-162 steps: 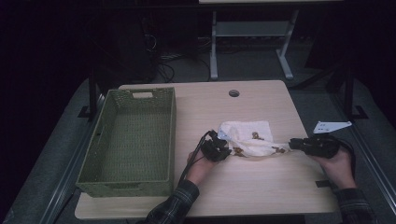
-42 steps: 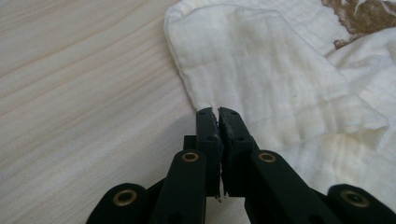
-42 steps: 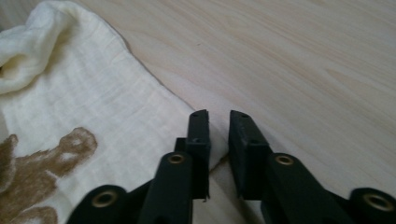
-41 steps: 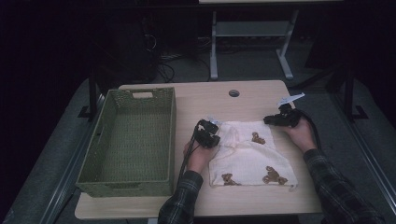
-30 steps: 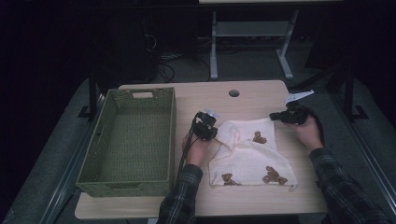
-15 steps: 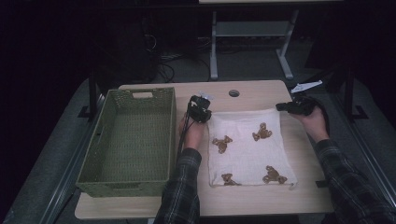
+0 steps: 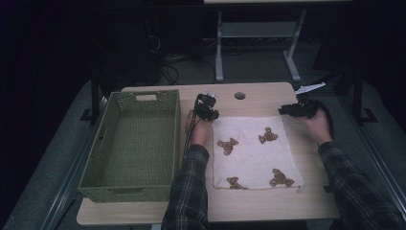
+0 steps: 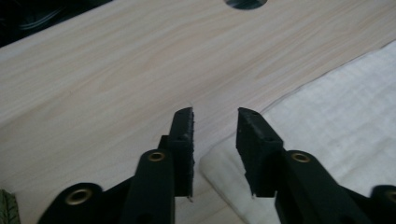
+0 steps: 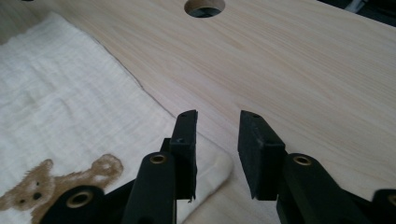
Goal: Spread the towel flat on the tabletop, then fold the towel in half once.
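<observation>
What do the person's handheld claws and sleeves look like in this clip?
Both claws, left claw and right claw, are black, each with two flat-faced jaws on arms with brass-coloured rivets. A dark cable trails from the left one. The sleeves are dark plaid.

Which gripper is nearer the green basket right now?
Left. The left gripper sits just beyond the green basket's right wall, at the towel's far-left corner. The right gripper is across the towel, at its far-right corner.
</observation>
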A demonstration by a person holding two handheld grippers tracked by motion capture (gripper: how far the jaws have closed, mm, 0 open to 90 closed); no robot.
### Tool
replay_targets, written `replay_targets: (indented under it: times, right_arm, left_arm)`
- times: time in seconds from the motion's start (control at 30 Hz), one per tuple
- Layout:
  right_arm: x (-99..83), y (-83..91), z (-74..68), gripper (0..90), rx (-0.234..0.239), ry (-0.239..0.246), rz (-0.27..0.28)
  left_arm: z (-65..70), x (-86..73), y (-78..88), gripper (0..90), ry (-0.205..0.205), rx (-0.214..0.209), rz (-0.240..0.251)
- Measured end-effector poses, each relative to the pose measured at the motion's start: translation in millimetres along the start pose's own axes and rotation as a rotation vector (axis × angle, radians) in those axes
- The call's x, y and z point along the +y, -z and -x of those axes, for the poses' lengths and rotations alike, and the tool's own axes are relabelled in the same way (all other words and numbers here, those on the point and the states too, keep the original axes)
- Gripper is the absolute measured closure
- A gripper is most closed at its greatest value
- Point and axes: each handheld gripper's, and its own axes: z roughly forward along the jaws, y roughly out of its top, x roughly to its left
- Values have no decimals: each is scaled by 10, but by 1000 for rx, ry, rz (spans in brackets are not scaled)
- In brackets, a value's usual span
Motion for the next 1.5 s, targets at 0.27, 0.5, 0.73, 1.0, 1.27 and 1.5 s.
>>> replay_targets:
  times: [0.27, 0.5, 0.73, 1.0, 1.27, 1.5]
  right_arm:
    - [-69, -133, 41, 673, -2, -19, -27]
    - [-147, -227, 60, 687, 4, -27, -51]
    - [-187, -252, 53, 765, 11, -32, -56]
    - [-183, -242, 42, 863, 21, -26, -54]
    - [-126, -57, 18, 868, 37, -26, -3]
    - [-111, 154, -55, 871, 46, 8, 44]
  left_arm:
    - [-49, -54, -88, 583, 16, -16, -20]
    - [-53, -104, -163, 559, 7, -38, -56]
    - [-6, -124, -206, 651, 1, -55, -69]
    - [1, -116, -173, 854, 26, -95, -55]
    - [20, -28, 31, 858, 18, -83, 3]
    - [69, -25, 254, 860, 18, -86, 55]
